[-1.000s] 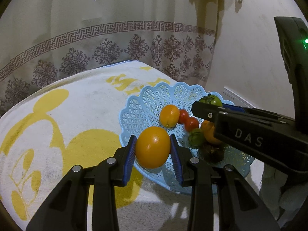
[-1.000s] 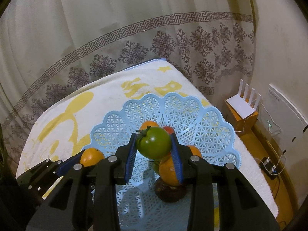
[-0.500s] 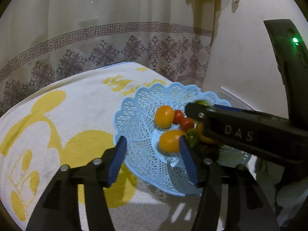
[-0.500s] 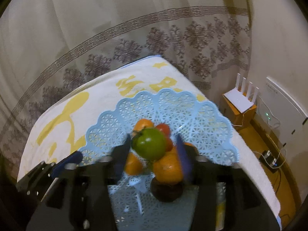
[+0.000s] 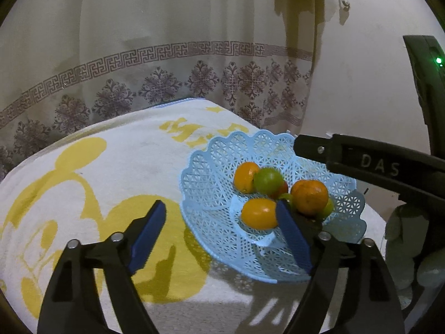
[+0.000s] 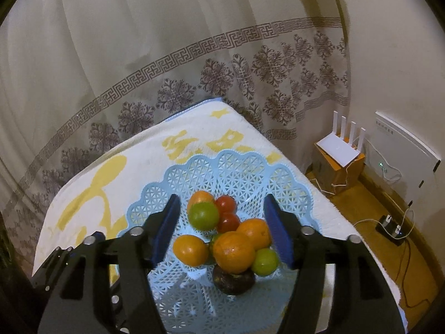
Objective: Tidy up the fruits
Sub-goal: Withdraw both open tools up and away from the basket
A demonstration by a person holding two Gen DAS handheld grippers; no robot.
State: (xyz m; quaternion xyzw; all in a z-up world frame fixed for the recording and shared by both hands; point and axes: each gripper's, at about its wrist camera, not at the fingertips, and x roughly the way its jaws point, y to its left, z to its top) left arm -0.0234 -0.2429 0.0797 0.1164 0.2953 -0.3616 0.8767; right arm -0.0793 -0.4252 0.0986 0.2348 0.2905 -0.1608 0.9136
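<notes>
Now both tongs, left and right, just opened, hang empty over the basket near the towel's edge.

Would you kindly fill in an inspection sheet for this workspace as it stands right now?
Surface: white towel with yellow cartoon print.
Job's things: blue lattice basket holds oranges, green fruits, red tomatoes and one dark fruit.
Clutter: nothing seen on the towel.
Grippers: left gripper and right gripper have both just been opening; jaws apart, nothing pressed between them.
Cables: power strip and leads on the floor.
Surroundings: patterned curtain, white router on a box.
</notes>
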